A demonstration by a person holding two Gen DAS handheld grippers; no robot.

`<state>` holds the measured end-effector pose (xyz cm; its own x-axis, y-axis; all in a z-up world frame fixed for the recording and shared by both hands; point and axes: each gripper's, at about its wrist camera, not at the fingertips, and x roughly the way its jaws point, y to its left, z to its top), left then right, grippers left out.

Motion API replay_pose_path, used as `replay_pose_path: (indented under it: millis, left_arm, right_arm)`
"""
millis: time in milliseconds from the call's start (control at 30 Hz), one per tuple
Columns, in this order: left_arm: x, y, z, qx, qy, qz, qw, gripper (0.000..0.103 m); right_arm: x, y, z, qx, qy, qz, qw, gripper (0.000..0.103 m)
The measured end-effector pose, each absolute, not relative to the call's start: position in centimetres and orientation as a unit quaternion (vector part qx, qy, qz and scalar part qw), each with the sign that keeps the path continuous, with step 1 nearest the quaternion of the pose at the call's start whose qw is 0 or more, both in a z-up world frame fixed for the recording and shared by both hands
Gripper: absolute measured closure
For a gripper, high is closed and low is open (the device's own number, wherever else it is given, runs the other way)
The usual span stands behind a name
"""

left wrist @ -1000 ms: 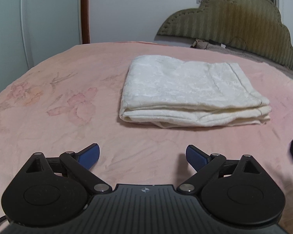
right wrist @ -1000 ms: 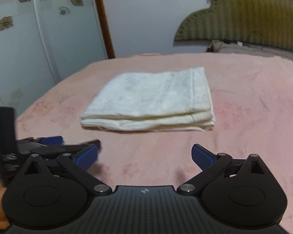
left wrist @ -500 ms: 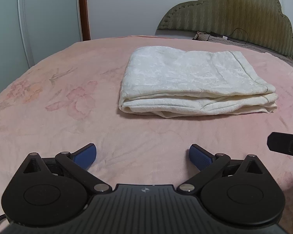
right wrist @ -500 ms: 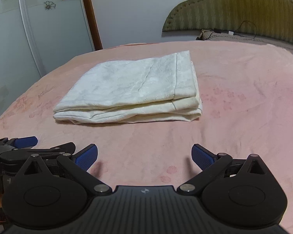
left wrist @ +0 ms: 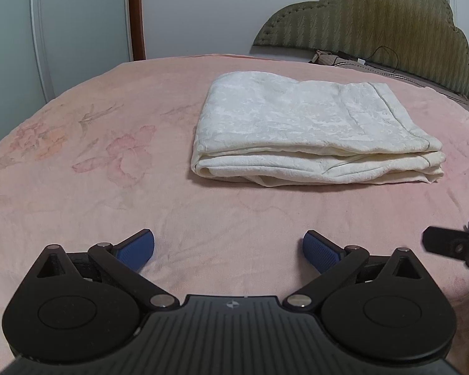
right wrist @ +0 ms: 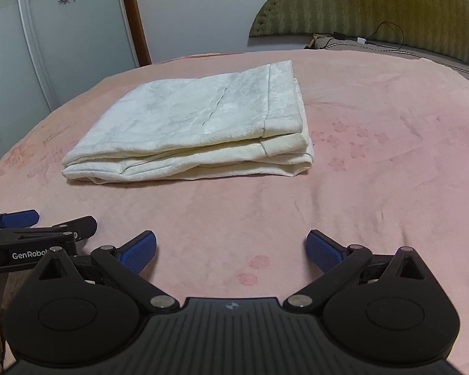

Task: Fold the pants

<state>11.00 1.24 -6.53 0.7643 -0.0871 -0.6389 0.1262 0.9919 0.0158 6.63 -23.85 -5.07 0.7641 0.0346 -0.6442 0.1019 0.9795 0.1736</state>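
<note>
pants (left wrist: pixel 312 131): folded cream stack, mid-bed, far of both grippers.
left gripper (left wrist: pixel 228 247): jaws wide, empty.
right gripper (right wrist: pixel 231 247): jaws wide, empty.
risk: a snag on the near edge would likely drag open the loose top layer.

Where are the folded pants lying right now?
The folded white pants lie flat on the pink bedspread, ahead of both open grippers and untouched. They sit right of centre in the left wrist view and left of centre in the right, short of the green headboard.

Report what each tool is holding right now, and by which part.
Nothing is held. The left tool and the right tool both stand open over the pink bedspread, short of the folded white pants.
</note>
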Motion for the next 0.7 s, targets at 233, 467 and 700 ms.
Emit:
replay_pose_path:
  millis: [233, 467, 700]
  left_arm:
    - [11.0, 1.3, -6.5, 0.029, 0.339, -0.057, 0.939, 0.0]
    - [11.0, 1.3, -6.5, 0.029, 0.339, -0.057, 0.939, 0.0]
    - [11.0, 1.3, -6.6, 0.029, 0.339, -0.057, 0.939, 0.0]
  right_arm:
    - [4.4, -24.2, -0.7, 0.158, 0.287, -0.002, 0.945, 0.0]
    - [4.0, -23.5, 1.9, 0.207, 0.27, 0.048, 0.939, 0.0]
    - [5.7, -22.9, 0.2, 0.145, 0.29, 0.001, 0.946, 0.0]
